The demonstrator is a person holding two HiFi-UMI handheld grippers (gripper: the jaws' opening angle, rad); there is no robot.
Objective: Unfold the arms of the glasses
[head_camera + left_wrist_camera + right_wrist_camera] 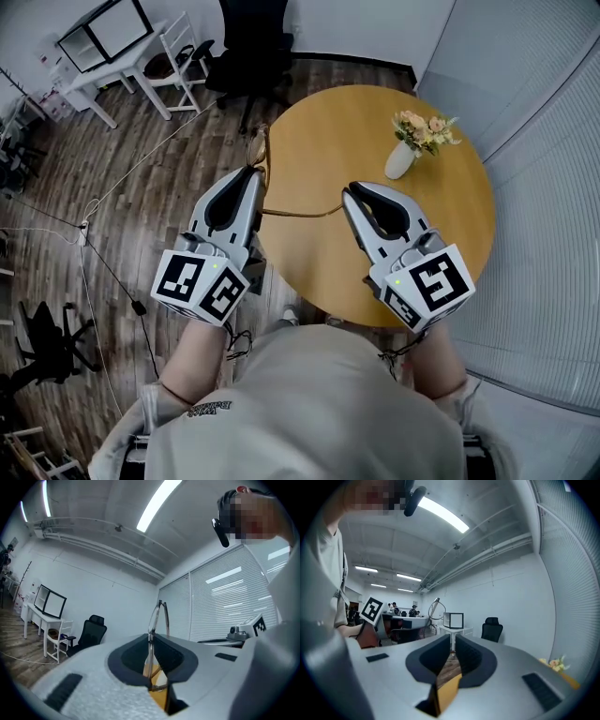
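My left gripper is shut on the front of thin wire-framed glasses and holds them over the table's left edge. In the left gripper view the frame rises upright from between the jaws of my left gripper. One arm of the glasses is swung out and runs rightward to the tips of my right gripper. In the right gripper view the right gripper has its jaws nearly together with a thin slit between them. The frames do not show whether they pinch the arm's end. The glasses show up-left of them.
A round wooden table lies below both grippers, with a white vase of flowers at its far right. A black office chair and a white desk stand beyond. Cables cross the wood floor at left.
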